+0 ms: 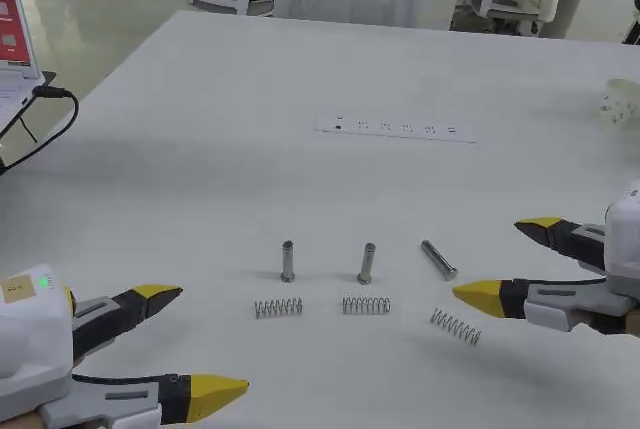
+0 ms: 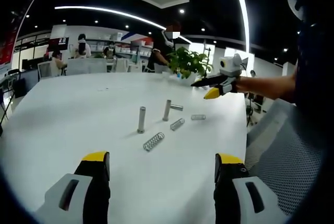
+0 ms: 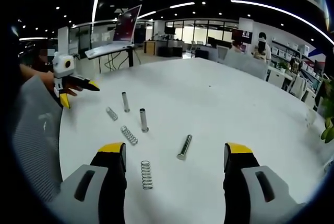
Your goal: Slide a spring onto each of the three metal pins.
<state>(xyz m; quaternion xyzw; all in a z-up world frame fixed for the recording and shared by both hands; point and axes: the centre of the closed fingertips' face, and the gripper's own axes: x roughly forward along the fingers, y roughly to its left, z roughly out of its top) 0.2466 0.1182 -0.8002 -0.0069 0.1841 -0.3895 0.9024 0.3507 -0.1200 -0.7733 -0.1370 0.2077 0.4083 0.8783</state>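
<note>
Two metal pins stand upright on the white table, one on the left [image 1: 288, 261] and one in the middle [image 1: 367, 263]. A third pin [image 1: 438, 259] lies on its side to their right. Just in front of the pins lie three springs [image 1: 278, 307], [image 1: 366, 304], [image 1: 455, 326]. My left gripper [image 1: 205, 341] is open at the near left, apart from everything. My right gripper [image 1: 497, 261] is open beside the lying pin and holds nothing. In the right gripper view the lying pin [image 3: 184, 146] and a spring [image 3: 146, 174] sit between the jaws' lines. In the left gripper view a spring [image 2: 153, 141] lies ahead.
A white power strip [image 1: 395, 129] lies further back on the table [image 1: 200, 129]. A laptop [image 1: 10, 59] with a black cable [image 1: 45, 129] sits at the far left edge. Chairs stand beyond the table. A potted plant [image 2: 190, 62] stands at one end.
</note>
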